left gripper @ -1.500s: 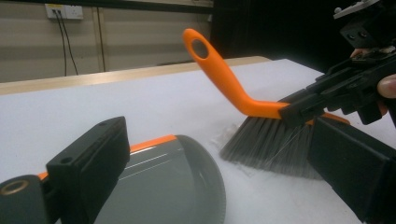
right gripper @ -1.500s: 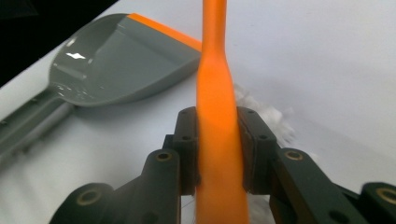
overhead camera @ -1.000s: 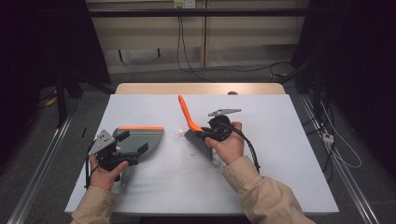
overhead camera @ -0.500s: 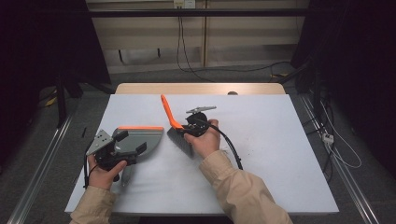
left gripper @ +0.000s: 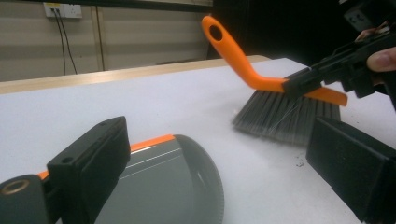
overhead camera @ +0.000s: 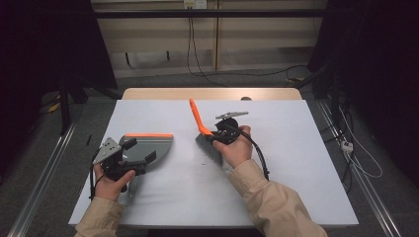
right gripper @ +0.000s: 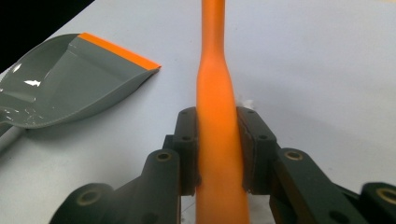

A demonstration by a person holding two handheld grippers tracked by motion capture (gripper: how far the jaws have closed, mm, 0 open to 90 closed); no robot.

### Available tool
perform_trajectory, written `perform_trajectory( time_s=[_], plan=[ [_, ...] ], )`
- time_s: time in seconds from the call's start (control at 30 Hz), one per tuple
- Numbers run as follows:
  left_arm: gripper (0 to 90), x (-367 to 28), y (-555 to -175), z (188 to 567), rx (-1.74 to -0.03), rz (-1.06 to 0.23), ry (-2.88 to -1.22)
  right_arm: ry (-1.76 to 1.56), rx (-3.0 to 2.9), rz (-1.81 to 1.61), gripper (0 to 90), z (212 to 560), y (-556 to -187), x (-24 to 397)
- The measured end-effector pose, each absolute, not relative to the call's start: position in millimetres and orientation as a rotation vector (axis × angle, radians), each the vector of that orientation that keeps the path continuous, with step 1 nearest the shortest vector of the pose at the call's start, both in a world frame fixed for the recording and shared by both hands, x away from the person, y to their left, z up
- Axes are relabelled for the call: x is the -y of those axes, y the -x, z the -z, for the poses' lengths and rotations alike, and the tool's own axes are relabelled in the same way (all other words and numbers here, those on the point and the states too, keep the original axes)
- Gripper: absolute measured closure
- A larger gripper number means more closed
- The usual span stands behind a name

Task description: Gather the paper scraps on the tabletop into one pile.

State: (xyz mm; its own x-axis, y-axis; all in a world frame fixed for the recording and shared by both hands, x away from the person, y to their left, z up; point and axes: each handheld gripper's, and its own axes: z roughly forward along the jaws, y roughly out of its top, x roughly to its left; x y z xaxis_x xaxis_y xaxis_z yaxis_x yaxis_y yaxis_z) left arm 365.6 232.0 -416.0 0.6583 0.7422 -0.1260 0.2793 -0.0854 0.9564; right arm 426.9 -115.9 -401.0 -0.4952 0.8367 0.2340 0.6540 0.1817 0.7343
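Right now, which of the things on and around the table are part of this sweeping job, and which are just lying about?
In the job:
- brush, clamped in the right gripper
- dustpan, at the left gripper
- small crumbs on the table

Lying about:
- cables on the floor behind the table
- power strip on the floor at right

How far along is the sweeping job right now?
Done: the right gripper is shut on the brush by its orange handle, and the left gripper sits at the dustpan; whether it grips the pan I cannot tell. In hand: the bristles rest on the table beside a few small crumbs. Left: sweeping those crumbs across into the dustpan, which looks empty.
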Motion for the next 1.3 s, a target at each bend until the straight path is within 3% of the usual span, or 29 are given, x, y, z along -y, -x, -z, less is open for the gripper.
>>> perform_trajectory(
  time_s=[0.47,1.1,1.3],
  plan=[
    [5.9,-231.3,-365.4,416.5,-0.842,-0.469,-1.668,-1.282,-2.293,-1.328,71.7,368.5,-412.6,127.3],
    [5.4,-232.2,-366.1,416.9,-0.85,-0.476,-1.67,-1.066,-2.404,-1.438,71.7,358.0,-405.5,130.8],
    [5.3,-232.7,-366.1,416.8,-0.85,-0.478,-1.67,-1.021,-2.465,-1.442,71.7,369.6,-398.3,134.0]
  ],
)
